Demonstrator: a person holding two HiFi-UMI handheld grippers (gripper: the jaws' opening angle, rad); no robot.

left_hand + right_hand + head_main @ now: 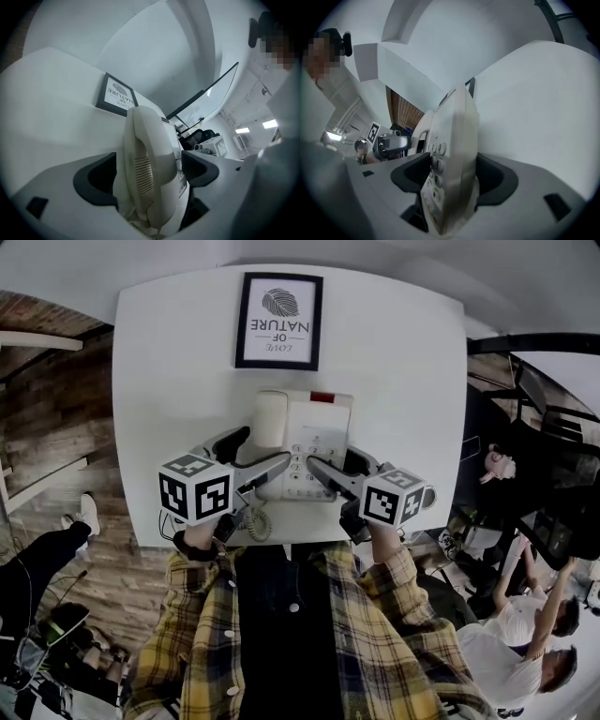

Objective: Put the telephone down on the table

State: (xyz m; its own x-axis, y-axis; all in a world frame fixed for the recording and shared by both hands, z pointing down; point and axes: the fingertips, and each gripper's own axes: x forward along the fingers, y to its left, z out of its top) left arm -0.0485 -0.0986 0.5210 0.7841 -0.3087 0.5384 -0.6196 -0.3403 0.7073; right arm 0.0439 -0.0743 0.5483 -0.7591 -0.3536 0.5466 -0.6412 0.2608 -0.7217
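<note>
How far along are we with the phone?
Done: the telephone is over the table, near its front edge. In hand: the left gripper and right gripper are both shut on it. I can't tell whether its base touches down. Left: settle it, then open both.

The telephone [305, 442] is a cream desk set with its handset [270, 418] seated in the cradle along its left side, a keypad [309, 460] to the right, a small red patch at its far edge and a coiled cord [258, 523] at its near edge. It sits over the near middle of the white table [169, 371], clamped by the left gripper [265, 446] at the handset side and the right gripper [333, 463] at the keypad side. Whether its base touches the tabletop cannot be told.
</note>
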